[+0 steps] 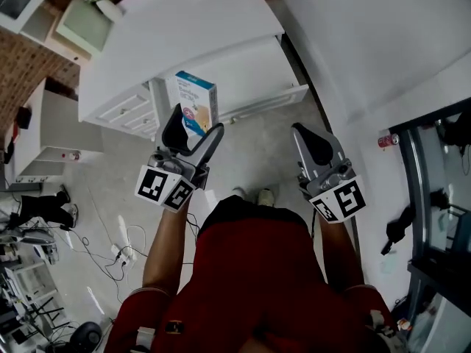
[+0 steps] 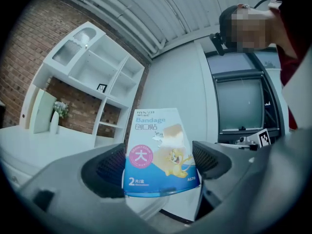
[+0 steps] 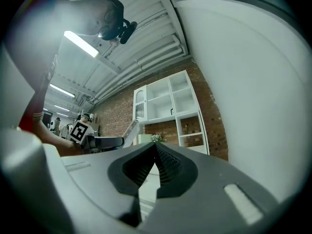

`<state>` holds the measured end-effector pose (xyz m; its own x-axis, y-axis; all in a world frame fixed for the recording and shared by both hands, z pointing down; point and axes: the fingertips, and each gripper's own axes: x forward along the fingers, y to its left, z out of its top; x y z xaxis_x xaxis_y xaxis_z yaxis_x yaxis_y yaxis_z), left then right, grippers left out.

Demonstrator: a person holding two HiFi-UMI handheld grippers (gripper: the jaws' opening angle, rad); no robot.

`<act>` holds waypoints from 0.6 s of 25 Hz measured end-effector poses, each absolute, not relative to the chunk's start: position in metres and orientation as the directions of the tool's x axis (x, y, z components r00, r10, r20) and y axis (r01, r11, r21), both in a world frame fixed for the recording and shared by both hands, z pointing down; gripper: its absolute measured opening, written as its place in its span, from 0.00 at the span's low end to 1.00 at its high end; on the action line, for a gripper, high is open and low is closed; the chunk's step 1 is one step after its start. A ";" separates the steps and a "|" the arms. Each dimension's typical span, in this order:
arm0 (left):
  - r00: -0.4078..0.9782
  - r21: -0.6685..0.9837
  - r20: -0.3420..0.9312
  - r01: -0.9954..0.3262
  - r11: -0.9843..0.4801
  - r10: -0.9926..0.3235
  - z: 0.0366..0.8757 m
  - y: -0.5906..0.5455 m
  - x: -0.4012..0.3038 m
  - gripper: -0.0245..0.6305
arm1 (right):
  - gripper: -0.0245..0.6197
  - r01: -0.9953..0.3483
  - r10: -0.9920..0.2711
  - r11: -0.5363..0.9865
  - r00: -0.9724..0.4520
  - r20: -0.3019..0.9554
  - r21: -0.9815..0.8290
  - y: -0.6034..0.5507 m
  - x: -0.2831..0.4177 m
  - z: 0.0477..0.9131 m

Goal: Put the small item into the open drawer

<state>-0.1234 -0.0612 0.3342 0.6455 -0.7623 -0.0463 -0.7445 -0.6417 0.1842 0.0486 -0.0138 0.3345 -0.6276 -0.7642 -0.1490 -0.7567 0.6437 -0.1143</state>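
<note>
A small blue-and-white bandage box [image 1: 196, 102] [image 2: 157, 154] stands upright between the jaws of my left gripper [image 1: 198, 122] [image 2: 156, 165], which is shut on its lower part. It hangs in front of a white cabinet [image 1: 184, 28], just before the open drawer [image 1: 259, 79], whose front panel [image 1: 268, 104] faces me. My right gripper [image 1: 300, 132] [image 3: 156, 149] is level with the left one, to the right of the drawer, shut with nothing between its ribbed pads. In the right gripper view the left gripper and box [image 3: 130, 129] appear at the far left.
Closed drawer fronts [image 1: 126, 112] sit left of the open one. A white wall [image 1: 368, 35] runs along the right, with a red can [image 1: 385, 140] at its foot. Cables [image 1: 110, 248] lie on the floor at left. My feet [image 1: 252, 195] are below the drawer.
</note>
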 end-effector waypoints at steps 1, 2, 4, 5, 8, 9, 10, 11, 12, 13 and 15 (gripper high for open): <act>0.647 0.184 -0.030 -0.746 -0.640 -0.762 0.340 -0.072 -0.120 0.69 | 0.05 -0.757 -0.765 0.643 -0.628 -0.144 -0.119 -0.022 0.051 0.337; 0.647 0.186 -0.014 -0.748 -0.638 -0.763 0.346 -0.083 -0.118 0.69 | 0.05 -0.758 -0.767 0.641 -0.626 -0.140 -0.123 -0.030 0.053 0.339; 0.647 0.189 0.017 -0.750 -0.633 -0.762 0.359 -0.106 -0.115 0.69 | 0.05 -0.762 -0.772 0.635 -0.622 -0.132 -0.126 -0.046 0.056 0.344; 0.648 0.190 0.033 -0.751 -0.632 -0.761 0.366 -0.117 -0.114 0.69 | 0.05 -0.765 -0.775 0.632 -0.619 -0.127 -0.124 -0.055 0.058 0.346; 0.660 0.188 0.086 -0.747 -0.638 -0.747 0.390 -0.151 -0.108 0.69 | 0.05 -0.780 -0.788 0.616 -0.606 -0.111 -0.110 -0.083 0.065 0.349; 0.666 0.187 0.106 -0.743 -0.643 -0.738 0.398 -0.162 -0.105 0.69 | 0.05 -0.787 -0.793 0.609 -0.600 -0.106 -0.105 -0.093 0.068 0.349; 0.673 0.187 0.128 -0.738 -0.649 -0.728 0.406 -0.173 -0.102 0.69 | 0.05 -0.792 -0.799 0.602 -0.594 -0.101 -0.100 -0.104 0.070 0.349; 0.679 0.189 0.151 -0.733 -0.654 -0.718 0.415 -0.184 -0.099 0.69 | 0.05 -0.797 -0.803 0.596 -0.589 -0.095 -0.094 -0.115 0.071 0.348; 0.685 0.191 0.175 -0.728 -0.658 -0.707 0.424 -0.195 -0.097 0.69 | 0.05 -0.801 -0.806 0.592 -0.586 -0.090 -0.089 -0.126 0.072 0.348; 0.690 0.193 0.199 -0.724 -0.662 -0.696 0.433 -0.206 -0.096 0.69 | 0.05 -0.804 -0.808 0.589 -0.583 -0.085 -0.083 -0.137 0.071 0.347; 0.699 0.198 0.247 -0.715 -0.671 -0.671 0.451 -0.225 -0.094 0.69 | 0.05 -0.813 -0.816 0.578 -0.573 -0.074 -0.076 -0.159 0.071 0.348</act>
